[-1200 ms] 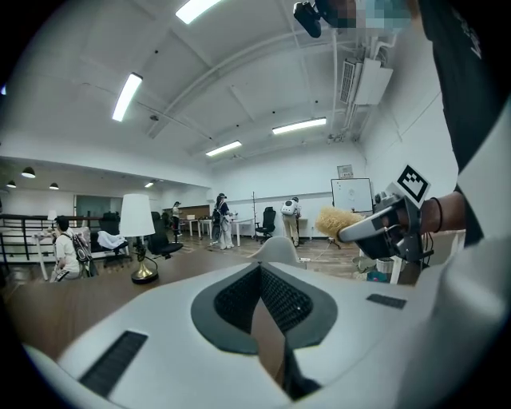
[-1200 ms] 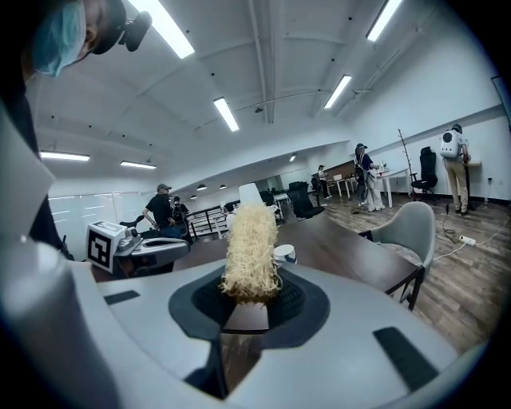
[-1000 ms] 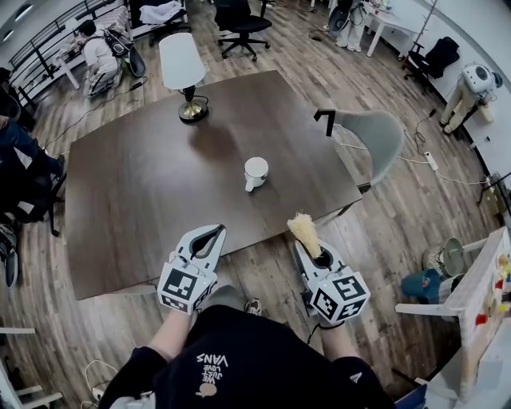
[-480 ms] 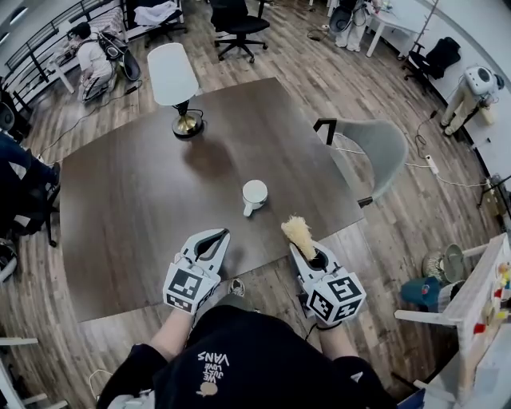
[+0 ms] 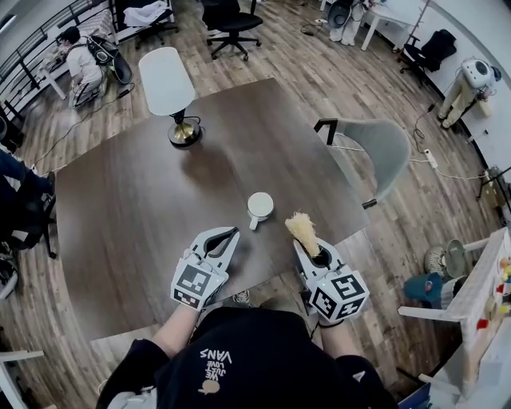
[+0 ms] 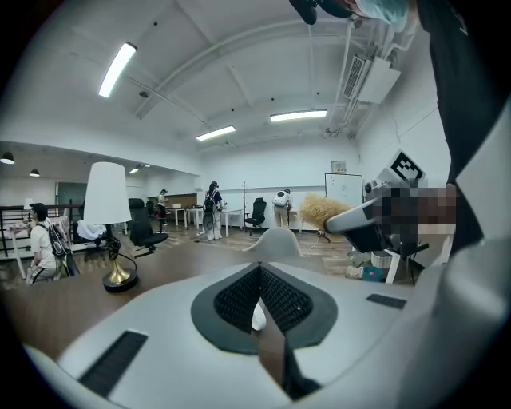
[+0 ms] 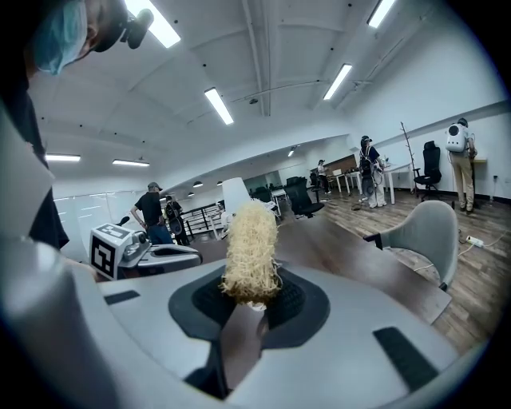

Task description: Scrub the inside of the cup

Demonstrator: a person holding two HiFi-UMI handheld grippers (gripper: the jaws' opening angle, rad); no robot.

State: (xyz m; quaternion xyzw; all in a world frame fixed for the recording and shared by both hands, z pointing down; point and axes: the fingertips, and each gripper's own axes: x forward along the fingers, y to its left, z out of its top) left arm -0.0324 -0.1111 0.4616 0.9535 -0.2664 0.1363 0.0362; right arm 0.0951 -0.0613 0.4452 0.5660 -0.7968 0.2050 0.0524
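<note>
Shirt (image 5: 239, 359) in black fills the bottom of the head view, both forearms reaching forward from it. The left tongs (image 5: 230, 235) are squeezed fully closed with nothing in them, and their tips are over the surface (image 5: 136, 216) just inside its near edge. The right tongs (image 5: 310, 246) are clamped on a scrub brush (image 5: 303, 228). Its straw-coloured bristly head sticks up past the tips and sits pretty much right over the near edge, toward the right corner. The right gripper view shows the grip nicely, with the bristle clump poking straight up out of the closed pads.

The cup (image 5: 259, 206) is next. It's white and upright on the surface close to the near edge, toward the right corner, with its handle facing the person. It sits just past the two sets of tips and roughly between them. The brush is just beside it on the right, not touching, and the left tongs aren't touching it either.

Further back, a lamp (image 5: 169, 88) with a white shade and a brass base stands near the far edge. A grey chair (image 5: 385, 148) is pushed up by the right edge. Beyond that there's wood floor (image 5: 319, 72), a black office chair (image 5: 230, 20), and a person (image 5: 76, 56) crouched way off at the far left.
</note>
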